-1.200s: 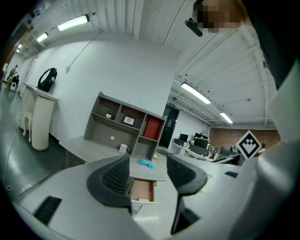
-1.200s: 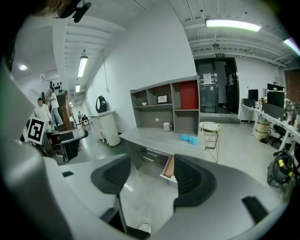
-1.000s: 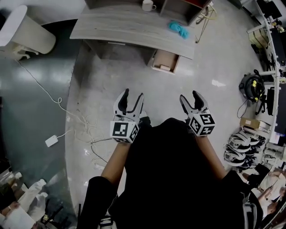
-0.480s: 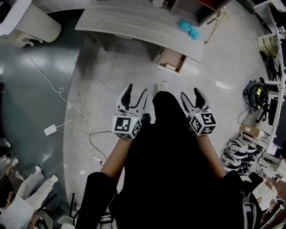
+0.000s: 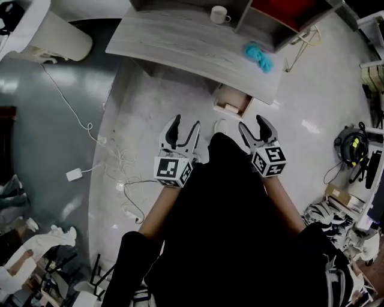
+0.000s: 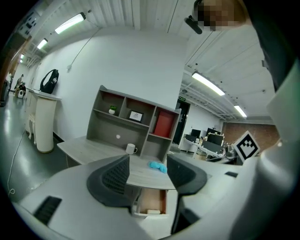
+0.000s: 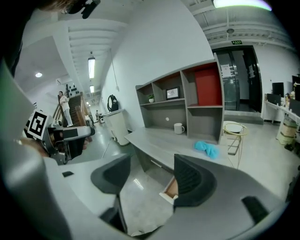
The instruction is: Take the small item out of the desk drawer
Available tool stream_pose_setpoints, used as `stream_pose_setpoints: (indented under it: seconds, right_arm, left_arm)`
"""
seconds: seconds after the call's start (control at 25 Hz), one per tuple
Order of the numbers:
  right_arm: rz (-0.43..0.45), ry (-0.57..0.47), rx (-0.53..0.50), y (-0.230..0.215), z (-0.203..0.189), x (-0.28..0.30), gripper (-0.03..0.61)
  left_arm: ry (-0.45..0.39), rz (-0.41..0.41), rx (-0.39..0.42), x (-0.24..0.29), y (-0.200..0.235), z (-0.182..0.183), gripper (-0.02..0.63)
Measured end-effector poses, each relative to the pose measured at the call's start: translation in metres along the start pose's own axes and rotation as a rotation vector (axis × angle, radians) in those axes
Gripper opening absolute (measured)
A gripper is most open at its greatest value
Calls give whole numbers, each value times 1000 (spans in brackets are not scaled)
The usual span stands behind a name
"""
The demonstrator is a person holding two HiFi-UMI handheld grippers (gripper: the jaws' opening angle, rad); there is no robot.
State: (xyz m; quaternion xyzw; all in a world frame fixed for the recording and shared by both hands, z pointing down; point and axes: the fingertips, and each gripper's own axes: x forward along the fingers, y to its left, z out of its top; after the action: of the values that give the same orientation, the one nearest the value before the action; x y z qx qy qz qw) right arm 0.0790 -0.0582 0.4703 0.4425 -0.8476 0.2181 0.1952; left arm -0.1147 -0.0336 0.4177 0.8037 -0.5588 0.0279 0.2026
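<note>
The open wooden drawer (image 5: 231, 100) hangs under the grey desk (image 5: 180, 45), just beyond both grippers. A small white item (image 5: 231, 108) lies at its front; the left gripper view shows that item (image 6: 153, 211) in the drawer (image 6: 151, 202). My left gripper (image 5: 183, 128) is open and empty, held above the floor short of the desk. My right gripper (image 5: 252, 125) is open and empty too, close to the drawer's near right. In the right gripper view only the drawer's corner (image 7: 169, 189) shows between the jaws.
A white mug (image 5: 219, 14) and a cyan cloth (image 5: 259, 55) lie on the desk, with a shelf unit (image 6: 136, 119) behind them. Cables (image 5: 90, 129) and a power adapter (image 5: 74, 174) trail on the floor at left. A white rounded cabinet (image 5: 57, 37) stands far left.
The person has stepped toward the desk, so the desk and drawer sit closer to both grippers. Both grippers stay open and keep their spacing.
</note>
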Motion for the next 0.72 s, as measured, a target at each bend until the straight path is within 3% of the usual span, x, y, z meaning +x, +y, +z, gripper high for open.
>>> stream_pose_setpoints:
  seconds: [0.72]
  right_arm:
    - [46,144,40,-125,-9,67,276]
  left_arm:
    - [82,20,23,143,-29,16,227]
